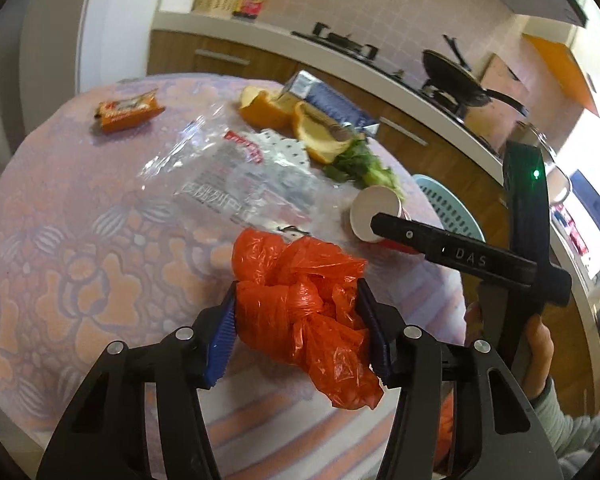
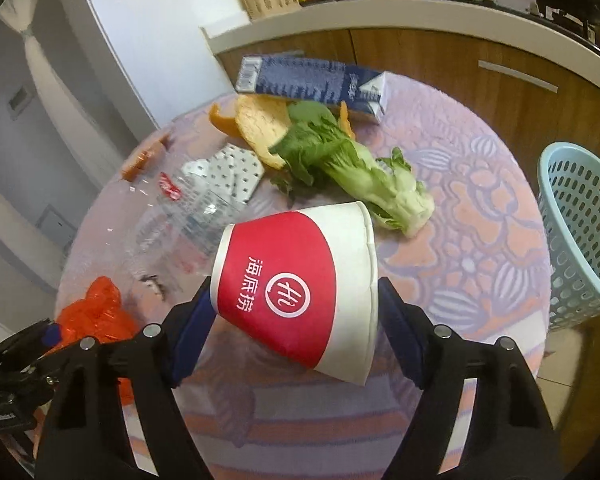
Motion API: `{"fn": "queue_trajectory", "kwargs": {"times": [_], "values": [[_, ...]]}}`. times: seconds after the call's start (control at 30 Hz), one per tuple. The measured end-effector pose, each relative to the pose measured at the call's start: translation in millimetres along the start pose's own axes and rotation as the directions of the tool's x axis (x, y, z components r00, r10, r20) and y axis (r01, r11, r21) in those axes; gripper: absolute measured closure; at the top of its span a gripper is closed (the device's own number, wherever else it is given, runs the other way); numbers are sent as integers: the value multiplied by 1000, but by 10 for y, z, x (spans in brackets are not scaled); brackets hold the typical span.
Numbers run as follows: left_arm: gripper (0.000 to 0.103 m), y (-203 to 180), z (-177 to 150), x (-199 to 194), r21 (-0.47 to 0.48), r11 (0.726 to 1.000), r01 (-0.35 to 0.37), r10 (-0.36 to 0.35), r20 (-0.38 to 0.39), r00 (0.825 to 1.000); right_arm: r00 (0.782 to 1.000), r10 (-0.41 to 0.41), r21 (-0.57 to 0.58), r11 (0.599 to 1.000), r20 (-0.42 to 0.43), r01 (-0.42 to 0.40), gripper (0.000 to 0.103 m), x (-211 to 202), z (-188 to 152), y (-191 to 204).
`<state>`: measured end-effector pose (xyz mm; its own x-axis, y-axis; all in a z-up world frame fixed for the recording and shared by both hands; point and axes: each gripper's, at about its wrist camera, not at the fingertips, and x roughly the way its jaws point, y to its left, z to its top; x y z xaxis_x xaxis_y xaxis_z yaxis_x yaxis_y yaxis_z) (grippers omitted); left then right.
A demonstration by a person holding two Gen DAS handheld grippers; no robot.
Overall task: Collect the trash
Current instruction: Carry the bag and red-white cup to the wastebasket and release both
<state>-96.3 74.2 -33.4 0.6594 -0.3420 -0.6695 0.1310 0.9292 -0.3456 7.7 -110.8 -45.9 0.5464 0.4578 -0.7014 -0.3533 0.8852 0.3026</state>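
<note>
trash is split between both tools: the left gripper [image 1: 296, 328] pinches a crumpled orange plastic bag [image 1: 304, 312] at the near edge of the table [image 1: 60, 240], and the right gripper [image 2: 296, 320] squeezes a red-and-white paper cup [image 2: 296, 284] lying sideways between its pads. both pieces look light; the bag is soft and slippery, best taken at its knotted bulk, while the cup is thin-walled and would crush, so a mild hold across its middle suits. farther off lie a clear wrapper [image 1: 224, 176], orange peel [image 1: 320, 132], a leafy vegetable [image 2: 352, 172], a blue carton [image 2: 312, 80] and a snack packet [image 1: 128, 110]. a pale blue basket [image 2: 580, 232] stands beside the table at right.
</note>
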Motion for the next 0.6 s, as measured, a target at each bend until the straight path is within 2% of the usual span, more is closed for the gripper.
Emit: {"fn": "queue_trajectory", "kwargs": {"times": [0.13, 0.27, 0.4, 0.6], "values": [[50, -138, 62, -125, 30, 999, 36, -38, 44, 998, 995, -25, -55, 998, 92, 31, 29, -306, 5, 88], [50, -324, 226, -207, 67, 996, 66, -72, 88, 994, 979, -57, -70, 995, 195, 71, 29, -653, 75, 58], [50, -545, 453, -215, 117, 989, 86, -100, 122, 987, 962, -95, -39, 993, 257, 108, 29, -906, 164, -130], [50, -1007, 849, -42, 209, 969, 130, -158, 127, 979, 926, -210, 47, 978, 313, 205, 29, -1244, 252, -673]]}}
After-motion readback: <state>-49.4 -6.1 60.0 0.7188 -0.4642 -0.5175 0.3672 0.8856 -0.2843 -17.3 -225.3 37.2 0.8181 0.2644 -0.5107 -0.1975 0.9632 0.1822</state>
